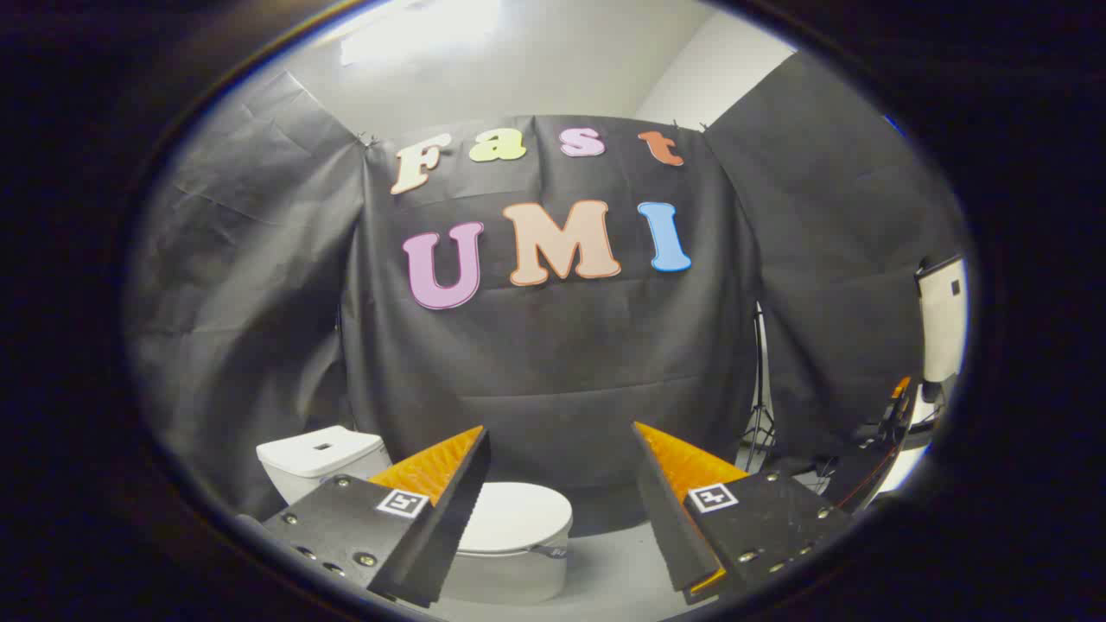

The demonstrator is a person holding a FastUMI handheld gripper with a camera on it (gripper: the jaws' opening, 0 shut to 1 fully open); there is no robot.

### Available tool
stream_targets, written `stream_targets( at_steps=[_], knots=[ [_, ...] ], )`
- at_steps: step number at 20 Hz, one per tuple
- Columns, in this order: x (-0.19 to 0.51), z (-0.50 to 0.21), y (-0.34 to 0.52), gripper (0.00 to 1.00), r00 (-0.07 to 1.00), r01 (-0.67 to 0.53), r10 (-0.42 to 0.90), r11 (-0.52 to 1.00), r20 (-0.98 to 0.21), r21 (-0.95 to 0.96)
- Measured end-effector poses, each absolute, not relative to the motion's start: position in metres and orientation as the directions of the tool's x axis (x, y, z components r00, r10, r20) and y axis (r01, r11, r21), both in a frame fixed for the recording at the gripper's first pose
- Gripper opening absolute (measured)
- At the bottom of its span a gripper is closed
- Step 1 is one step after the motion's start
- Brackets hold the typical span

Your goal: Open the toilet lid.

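Ahead of the gripper (560,436), low down against the black cloth wall (562,363), sits the white toilet (510,553). Its lid (517,516) lies flat and closed on the bowl, showing between the two fingers and partly behind one of them. The jaws are spread wide, nothing between them, well clear of the toilet. Beside the bowl stands the white tank (320,458). Off to the other side of the toilet, a light stand (760,415) leans by the cloth.
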State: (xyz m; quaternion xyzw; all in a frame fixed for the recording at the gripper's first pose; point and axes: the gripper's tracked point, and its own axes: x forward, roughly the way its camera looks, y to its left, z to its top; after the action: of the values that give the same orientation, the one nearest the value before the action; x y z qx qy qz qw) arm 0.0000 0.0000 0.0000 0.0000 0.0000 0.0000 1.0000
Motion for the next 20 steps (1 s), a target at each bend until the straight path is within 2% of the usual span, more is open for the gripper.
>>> stream_targets(
  at_steps=[20],
  knots=[
    [-0.002,-0.009,-0.022,0.93,0.996,0.084,-0.083,0.996,-0.034,0.034]
  ],
)
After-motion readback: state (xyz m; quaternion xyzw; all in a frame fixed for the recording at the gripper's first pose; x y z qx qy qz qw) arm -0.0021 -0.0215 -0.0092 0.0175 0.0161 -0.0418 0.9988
